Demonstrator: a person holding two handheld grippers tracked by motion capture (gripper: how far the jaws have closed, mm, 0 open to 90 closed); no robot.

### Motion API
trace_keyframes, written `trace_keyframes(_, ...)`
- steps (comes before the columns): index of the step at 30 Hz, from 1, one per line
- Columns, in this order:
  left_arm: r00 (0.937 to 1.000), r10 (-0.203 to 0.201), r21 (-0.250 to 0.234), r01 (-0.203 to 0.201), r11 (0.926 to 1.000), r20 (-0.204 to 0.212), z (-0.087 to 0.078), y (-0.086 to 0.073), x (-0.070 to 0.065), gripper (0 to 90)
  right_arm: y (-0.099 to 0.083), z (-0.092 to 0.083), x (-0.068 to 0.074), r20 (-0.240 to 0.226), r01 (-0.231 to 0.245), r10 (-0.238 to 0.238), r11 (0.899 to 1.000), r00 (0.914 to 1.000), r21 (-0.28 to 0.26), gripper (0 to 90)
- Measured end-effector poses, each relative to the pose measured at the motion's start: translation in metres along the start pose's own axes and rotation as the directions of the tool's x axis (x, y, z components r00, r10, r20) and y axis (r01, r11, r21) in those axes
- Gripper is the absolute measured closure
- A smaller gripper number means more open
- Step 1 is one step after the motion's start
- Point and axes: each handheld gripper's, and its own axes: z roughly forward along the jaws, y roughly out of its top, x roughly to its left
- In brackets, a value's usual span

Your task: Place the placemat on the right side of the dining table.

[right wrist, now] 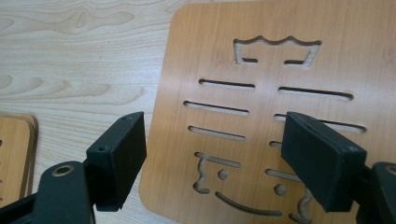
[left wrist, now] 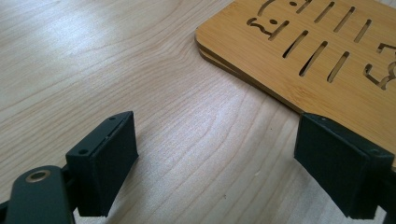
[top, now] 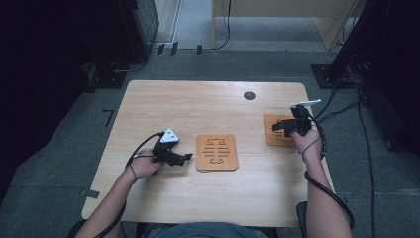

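Observation:
Two thin bamboo boards with cut-out slots lie stacked at the table's middle (top: pixel 217 152). Their rounded corner shows as two layers in the left gripper view (left wrist: pixel 299 51). My left gripper (top: pixel 186 157) rests just left of that stack, open (left wrist: pixel 217 163), with bare table between its pads. A single matching board (top: pixel 280 135) lies flat near the right edge. My right gripper (top: pixel 276 127) hovers over it, open (right wrist: pixel 217 158), its pads apart and pressing on nothing; the board (right wrist: pixel 261 88) lies beneath them. The stack's edge (right wrist: pixel 14 154) shows at the far left of the right gripper view.
The light wooden table (top: pixel 163 109) has a dark round grommet (top: pixel 249 95) near its far edge. Black racks and cables stand on the grey floor to the left and right. A cable (top: pixel 327 191) trails along the person's right forearm.

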Motion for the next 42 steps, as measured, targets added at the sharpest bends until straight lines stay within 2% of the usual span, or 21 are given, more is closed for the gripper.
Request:
trace_keyframes(12,1.0,0.0,0.0,0.0,1.0,0.0,0.0,0.0,0.0,12.3,-0.001,0.006,0.014,0.008,0.058,-0.058,0.998,0.9983,0.015,22.3)
trace_keyframes(22,1.0,0.0,0.001,0.0,1.0,-0.001,0.0,0.0,0.0,12.3,-0.003,0.013,0.029,-0.001,0.078,-0.078,0.996,0.9969,0.03,22.4)
trace_keyframes(25,1.0,-0.004,-0.003,0.004,1.0,0.002,0.0,0.0,0.0,12.4,-0.004,0.015,0.033,0.001,0.102,-0.103,0.994,0.9947,0.037,22.3)
trace_keyframes(29,1.0,0.001,0.001,-0.001,1.0,-0.002,0.0,0.0,0.0,12.4,-0.005,0.018,0.04,-0.013,0.113,-0.112,0.993,0.9936,0.045,22.3)
trace_keyframes(38,1.0,-0.002,0.0,0.002,1.0,-0.001,0.0,0.0,0.0,12.4,-0.008,0.023,0.058,-0.015,0.173,-0.172,0.982,0.9849,0.073,22.3)
trace_keyframes(42,1.0,0.003,0.002,-0.003,1.0,-0.004,0.0,0.0,0.0,12.3,-0.01,0.023,0.066,-0.034,0.187,-0.185,0.979,0.9822,0.08,22.3)
